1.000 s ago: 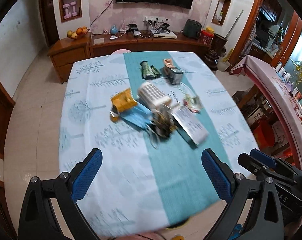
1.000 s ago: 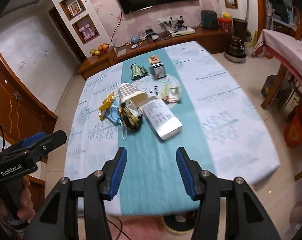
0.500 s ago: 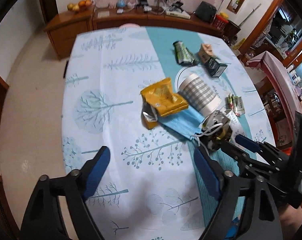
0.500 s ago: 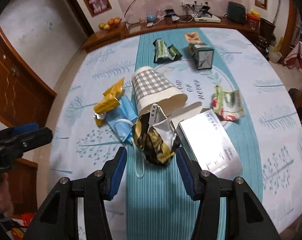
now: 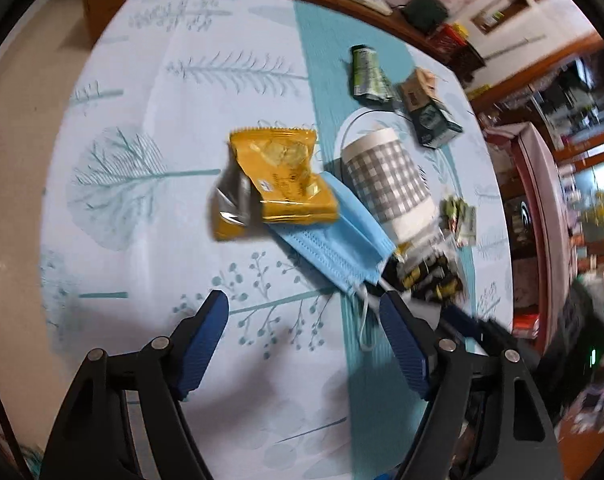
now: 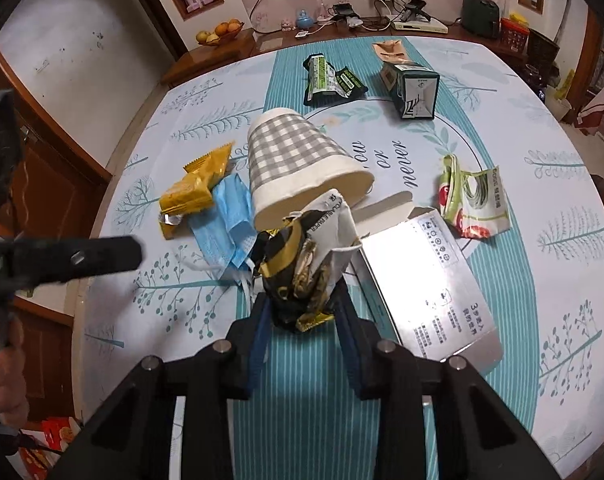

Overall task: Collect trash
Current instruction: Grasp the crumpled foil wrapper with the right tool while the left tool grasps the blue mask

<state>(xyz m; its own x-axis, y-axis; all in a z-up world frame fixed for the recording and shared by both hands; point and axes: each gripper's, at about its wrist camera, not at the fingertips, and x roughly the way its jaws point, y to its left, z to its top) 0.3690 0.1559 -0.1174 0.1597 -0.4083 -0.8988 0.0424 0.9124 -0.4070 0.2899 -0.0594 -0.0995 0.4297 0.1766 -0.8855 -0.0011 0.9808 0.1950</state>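
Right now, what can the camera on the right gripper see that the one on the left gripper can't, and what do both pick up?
Only the right wrist view shows the right gripper closing around the crumpled black-and-gold wrapper, the flat silver cardboard box, the bowl of oranges and a hand.

Only the left wrist view shows the left gripper, its jaws apart over bare patterned tablecloth with nothing between them.

Both show the grey checked paper cup lying on its side, the yellow snack packet, the blue face mask and the dark green carton.
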